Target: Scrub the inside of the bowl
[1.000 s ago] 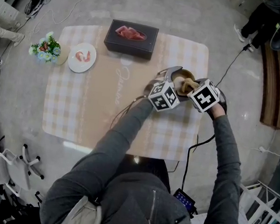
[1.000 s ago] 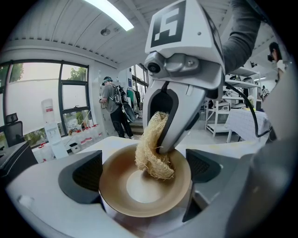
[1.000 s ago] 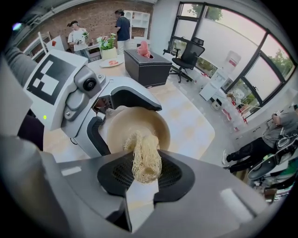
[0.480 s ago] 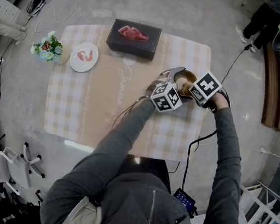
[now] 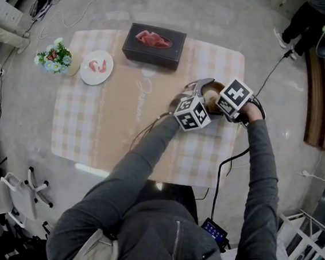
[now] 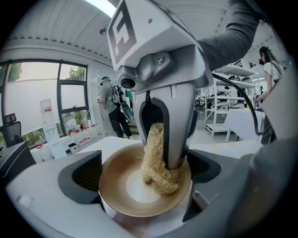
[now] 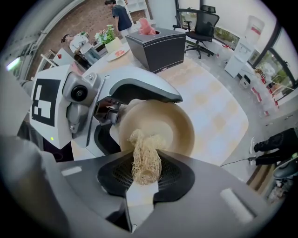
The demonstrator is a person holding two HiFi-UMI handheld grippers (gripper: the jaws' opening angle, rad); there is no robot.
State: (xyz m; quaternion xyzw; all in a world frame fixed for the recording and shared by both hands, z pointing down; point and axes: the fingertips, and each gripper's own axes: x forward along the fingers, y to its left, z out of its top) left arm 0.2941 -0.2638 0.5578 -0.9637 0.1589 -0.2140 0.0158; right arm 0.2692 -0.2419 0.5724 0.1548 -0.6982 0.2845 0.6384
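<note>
A shallow tan ceramic bowl (image 6: pixel 122 183) was gripped by the left tongs (image 6: pixel 142 195), which were closed across it from rim to rim, with the checked-cloth table (image 5: pixel 93 131) beneath the bowl. Reaching into the bowl from above, the right tongs (image 7: pixel 145 177) were closed tight on a pale, straw-coloured fibrous scrubber (image 6: pixel 156 162), whose lower end touched the bowl's inner wall. Scrubbing well likely called for firm circular strokes across floor and wall, with the left tongs bracing the bowl.

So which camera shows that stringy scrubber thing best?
The left gripper view: the scrubber hangs in full view, its tip pressed into the bowl. The right gripper view shows it close but foreshortened, clamped in the right gripper. In the head view it is too small to make out.
</note>
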